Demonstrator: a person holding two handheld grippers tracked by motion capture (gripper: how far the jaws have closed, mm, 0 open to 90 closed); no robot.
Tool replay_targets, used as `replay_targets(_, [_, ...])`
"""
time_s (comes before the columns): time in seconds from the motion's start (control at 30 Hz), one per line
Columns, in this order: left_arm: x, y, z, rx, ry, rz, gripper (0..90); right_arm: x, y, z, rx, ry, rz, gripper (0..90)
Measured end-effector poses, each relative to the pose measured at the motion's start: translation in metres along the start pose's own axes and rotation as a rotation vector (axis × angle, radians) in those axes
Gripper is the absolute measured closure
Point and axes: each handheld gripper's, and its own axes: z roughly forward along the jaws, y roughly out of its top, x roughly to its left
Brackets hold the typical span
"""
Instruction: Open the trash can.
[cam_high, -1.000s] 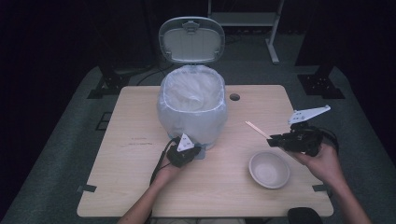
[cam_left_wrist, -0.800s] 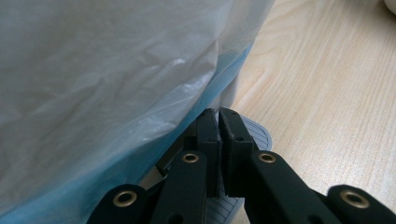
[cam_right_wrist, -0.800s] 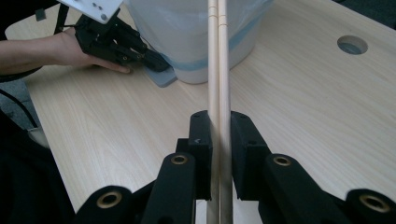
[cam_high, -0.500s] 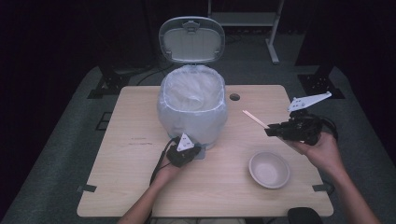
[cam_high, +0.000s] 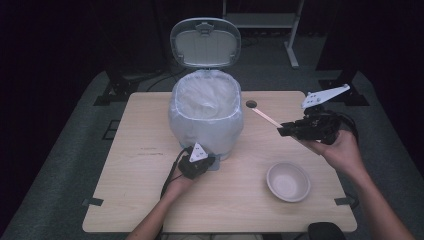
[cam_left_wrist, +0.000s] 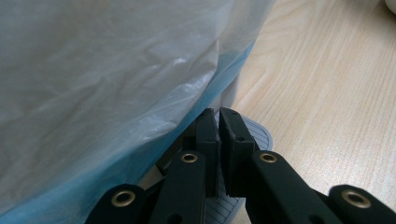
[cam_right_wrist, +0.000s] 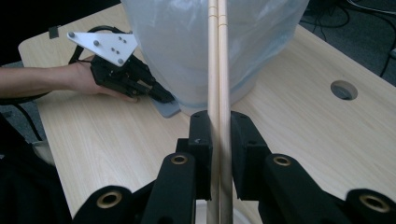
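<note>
Right gripper (cam_high: 281, 131) has lifted off the table and swung out toward the right edge since a second ago, chopsticks (cam_high: 266, 117) going with it; before, it sat low, just above the bowl (cam_high: 288, 181). Left gripper (cam_high: 209, 161) hasn't moved. Right jaws are clamped on the pair of chopsticks: in the right gripper view the two sticks (cam_right_wrist: 217, 70) run straight up between the pads, side by side and touching, pointing at the bin (cam_right_wrist: 210, 42). From above, the sticks angle up and left from the jaws, tips over the table (cam_high: 135, 200) between the cable hole (cam_high: 251, 104) and the bin, well clear of the bowl. Bowl sits near the front right, below the right hand (cam_high: 340, 150). Left jaws are together, tips down on the grey pedal (cam_left_wrist: 258, 135) at the foot of the bin, tucked under the overhanging bag (cam_left_wrist: 107, 70). Bin lid (cam_high: 205, 42) stands open, upright behind the bag-lined bin (cam_high: 206, 117).
</note>
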Motion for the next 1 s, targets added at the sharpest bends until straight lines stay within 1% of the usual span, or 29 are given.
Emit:
replay_targets(0.07, [0.000,0.000,0.000,0.000,0.000,0.000,87.1,0.001,0.005,0.000,0.001,0.002,-0.010,79.2])
replay_targets(0.1, [0.000,0.000,0.000,0.001,0.000,-0.001,87.1,0.002,0.011,0.000,0.000,0.007,-0.015,79.2])
replay_targets(0.17, [0.000,0.000,0.000,0.000,0.000,-0.001,87.1,0.002,0.013,0.000,0.001,0.007,-0.017,79.2])
replay_targets(0.23, [0.000,0.000,0.000,-0.001,0.002,-0.002,87.0,0.003,0.019,-0.001,0.003,0.006,-0.023,79.2])
replay_targets(0.27, [0.000,0.000,0.000,-0.003,0.002,-0.003,86.6,0.004,0.025,-0.002,-0.004,0.007,-0.026,79.2])
replay_targets(0.33, [0.000,0.000,0.000,-0.002,0.002,-0.003,86.6,0.005,0.026,-0.002,-0.005,0.005,-0.030,79.2])
replay_targets(0.37, [0.000,0.000,0.000,-0.003,0.002,-0.003,86.4,0.004,0.031,-0.002,-0.005,0.007,-0.034,79.2])
replay_targets(0.4, [0.000,0.000,0.000,-0.003,0.004,-0.004,86.4,0.004,0.031,-0.002,-0.005,0.007,-0.034,79.2])
replay_targets(0.7, [0.000,0.000,0.000,-0.004,0.002,-0.008,86.4,0.002,0.051,-0.001,0.003,0.011,-0.036,79.2])
replay_targets(0.8, [0.000,0.000,0.000,-0.004,0.003,-0.008,86.3,0.003,0.061,0.001,0.006,0.006,-0.042,79.2])
replay_targets(0.87, [0.001,0.000,0.000,-0.004,0.003,-0.009,86.3,0.003,0.063,0.001,0.007,0.004,-0.044,79.2])
replay_targets(0.9, [0.001,0.000,0.000,-0.004,0.003,-0.009,86.3,0.005,0.069,0.003,0.009,0.000,-0.055,79.2])
replay_targets(1.0, [0.001,0.000,0.000,-0.004,0.002,-0.010,86.3,0.005,0.074,0.004,0.010,0.005,-0.057,79.2])
